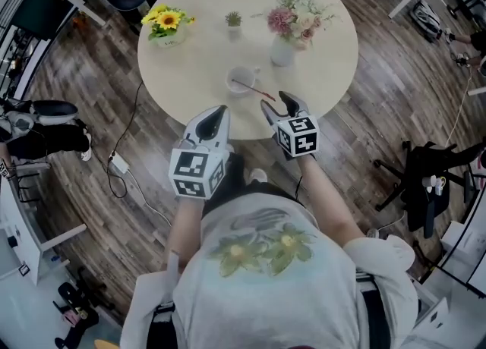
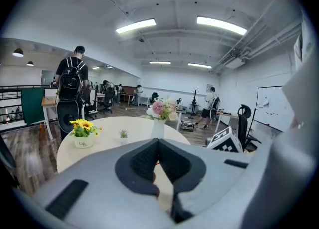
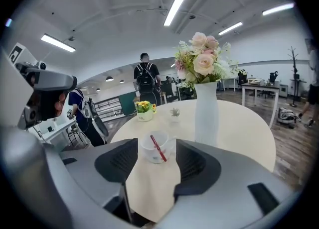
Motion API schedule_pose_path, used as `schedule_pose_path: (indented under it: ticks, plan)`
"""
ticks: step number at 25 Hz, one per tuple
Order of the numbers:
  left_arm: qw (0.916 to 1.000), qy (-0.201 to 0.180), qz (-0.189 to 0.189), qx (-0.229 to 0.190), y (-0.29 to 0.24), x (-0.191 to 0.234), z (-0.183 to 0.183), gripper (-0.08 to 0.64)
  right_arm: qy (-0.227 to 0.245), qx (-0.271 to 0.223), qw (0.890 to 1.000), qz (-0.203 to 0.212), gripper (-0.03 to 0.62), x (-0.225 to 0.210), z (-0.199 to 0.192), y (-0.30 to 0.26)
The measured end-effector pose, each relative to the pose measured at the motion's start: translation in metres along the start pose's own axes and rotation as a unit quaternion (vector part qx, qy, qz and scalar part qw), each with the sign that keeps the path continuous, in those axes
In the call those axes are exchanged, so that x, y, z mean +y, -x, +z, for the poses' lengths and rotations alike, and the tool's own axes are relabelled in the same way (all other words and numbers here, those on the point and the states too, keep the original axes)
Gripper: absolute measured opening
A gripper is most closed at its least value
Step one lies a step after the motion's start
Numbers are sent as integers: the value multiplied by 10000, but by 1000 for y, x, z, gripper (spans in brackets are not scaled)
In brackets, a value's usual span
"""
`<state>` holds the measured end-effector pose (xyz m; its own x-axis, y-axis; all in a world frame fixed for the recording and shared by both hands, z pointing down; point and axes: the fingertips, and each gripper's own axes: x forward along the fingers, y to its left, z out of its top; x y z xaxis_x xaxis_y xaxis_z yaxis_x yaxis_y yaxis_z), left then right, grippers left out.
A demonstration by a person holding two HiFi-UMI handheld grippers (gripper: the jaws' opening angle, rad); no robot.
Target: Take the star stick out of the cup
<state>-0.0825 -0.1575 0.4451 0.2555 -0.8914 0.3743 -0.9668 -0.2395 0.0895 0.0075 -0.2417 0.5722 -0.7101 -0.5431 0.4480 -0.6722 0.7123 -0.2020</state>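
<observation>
The star stick [image 1: 254, 89] is thin and red. It leans in the white cup [image 1: 241, 80], which stands on the round counter [image 1: 190, 51] near the front edge. One end is down in the cup and the other pokes out over the rim, toward the right claw [image 1: 277, 105].

The stick looks very light and stiff, like a little straw. It may be smooth, so it could slip or spin if it is pinched softly. The cup looks light too and might tip or slide if the stick gets dragged sideways. The best place to pinch seems to be the bare part that pokes out past the rim, and then lift it up and out along its lean.

The right claw is spread wide with nothing in it, and the cup shows between its two sides, a bit farther off. The left claw [image 1: 216, 112] has its tips pressed together and holds nothing. It hangs over the front edge of the counter, away from the cup.

The star is hard to find — I cannot tell which end it is on. The bottom of the stick is hidden inside the cup. A tall white vase [image 1: 282, 50] of flowers stands just behind the cup.
</observation>
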Motion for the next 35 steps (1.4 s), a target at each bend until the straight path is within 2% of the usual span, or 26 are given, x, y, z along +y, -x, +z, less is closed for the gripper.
schedule_pose_path:
  ticks: [7, 9, 16, 21, 28, 35]
  plan:
    - [9997, -104, -228, 37, -17, 5, 10, 3, -88, 145, 9998, -37, 240, -5, -14, -13]
    - [9996, -91, -245, 77, -20, 11, 10, 3, -105, 181, 9998, -46, 179, -6, -15, -16]
    - [9990, -119, -378, 183, -30, 27, 12, 3, -158, 280, 9994, -143, 87, -6, -18, -20]
    - [9980, -191, -565, 212, -40, 29, 17, 3, -287, 254, 9989, -279, 46, -8, -20, -15]
    - [9967, -205, -760, 214, -50, 31, 21, 3, -378, 175, 9985, -359, 34, -5, -9, -11]
    - [9969, -145, -755, 149, -55, 42, 26, 3, -349, 11, 9986, -397, 32, -2, 12, -7]
